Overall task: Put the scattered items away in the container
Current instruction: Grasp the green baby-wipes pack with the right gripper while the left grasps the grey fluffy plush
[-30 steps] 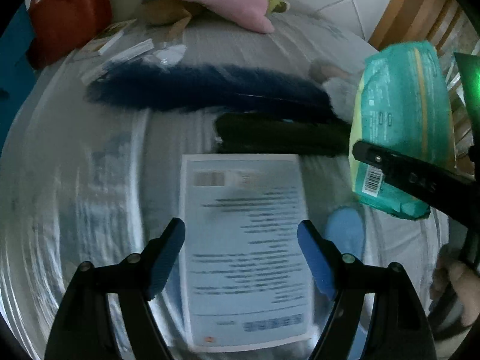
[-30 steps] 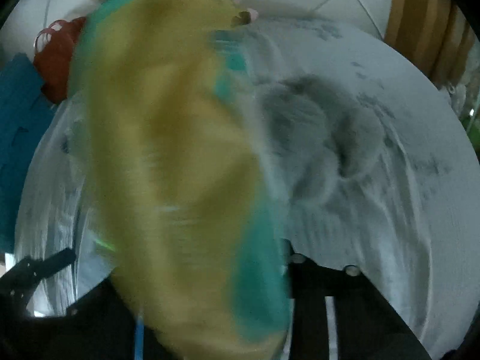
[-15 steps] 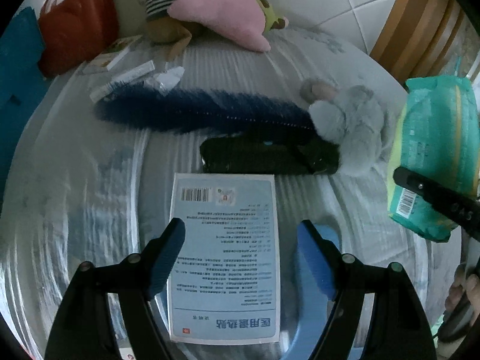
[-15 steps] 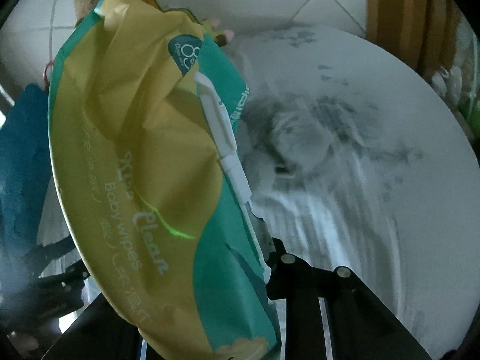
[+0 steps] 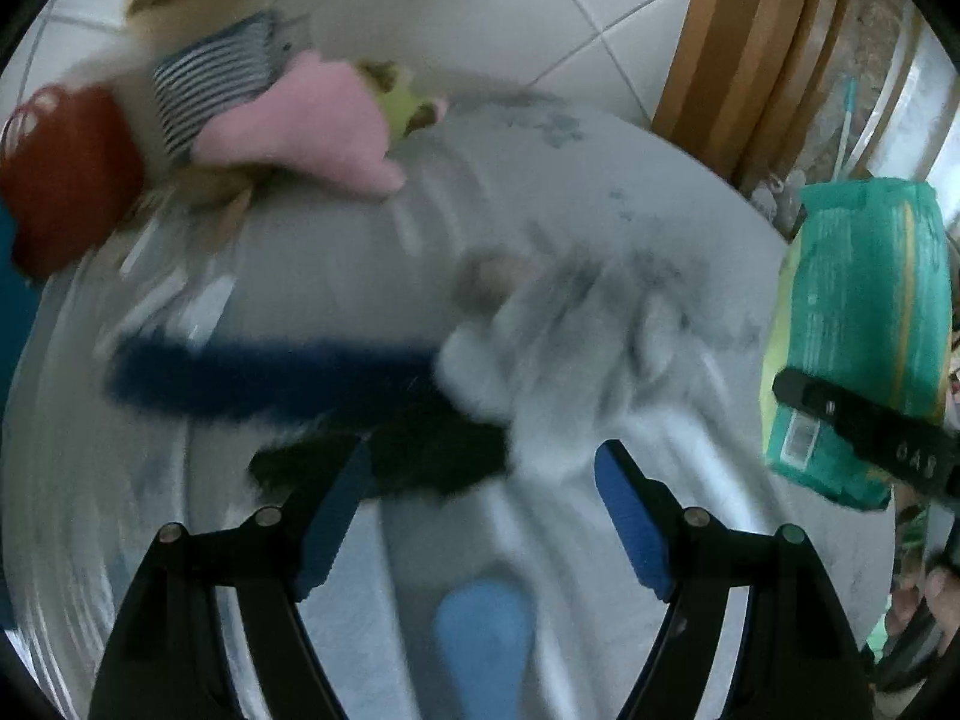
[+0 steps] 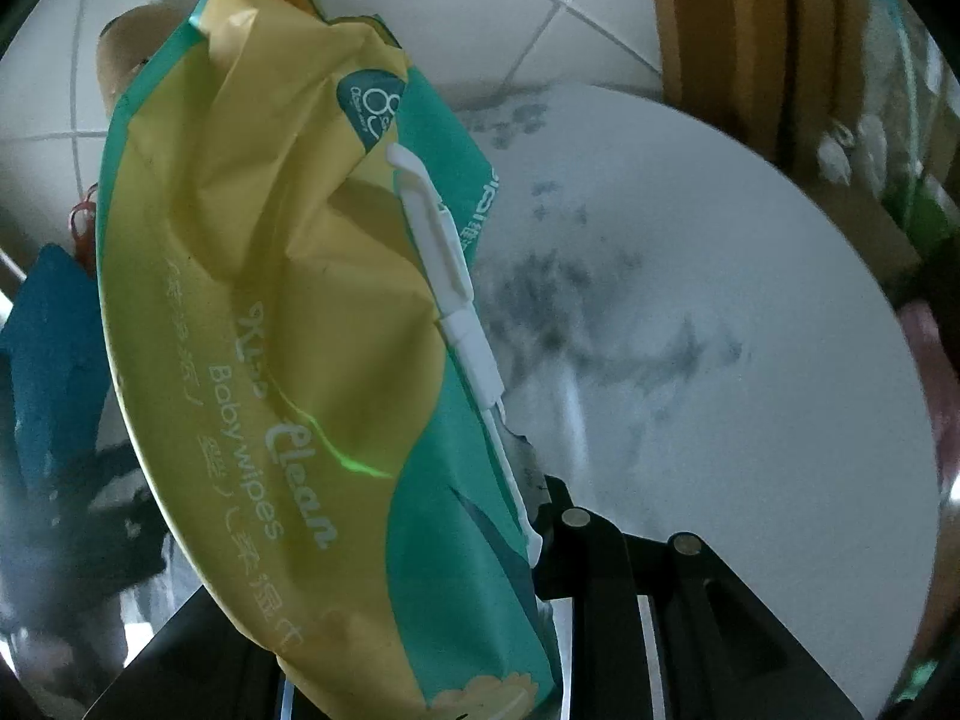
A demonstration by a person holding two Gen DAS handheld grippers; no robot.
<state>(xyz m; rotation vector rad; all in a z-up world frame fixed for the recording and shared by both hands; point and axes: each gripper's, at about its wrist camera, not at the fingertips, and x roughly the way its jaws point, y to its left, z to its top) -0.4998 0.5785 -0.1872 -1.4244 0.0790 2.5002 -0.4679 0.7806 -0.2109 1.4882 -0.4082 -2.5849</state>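
My right gripper (image 6: 420,618) is shut on a green and yellow baby wipes pack (image 6: 288,360) and holds it up off the bed; the pack also shows at the right of the left wrist view (image 5: 864,336). My left gripper (image 5: 480,516) is open and empty above the bed, with blue pads (image 5: 630,522). Ahead of it lie a grey plush toy (image 5: 558,336), a dark blue fluffy duster (image 5: 264,378) and a black furry item (image 5: 408,462). The left view is blurred by motion. No container shows clearly.
A grey bedsheet (image 5: 540,180) covers the bed. At its far end lie a pink plush (image 5: 312,120), a striped stuffed toy (image 5: 210,78) and a red bag (image 5: 66,174). A wooden bed frame (image 5: 738,48) stands at the right. A light blue object (image 5: 480,624) lies below my left gripper.
My left gripper moved forward over the bed; the printed leaflet dropped out of view and the grey plush is now close ahead. My right gripper kept the wipes pack raised.
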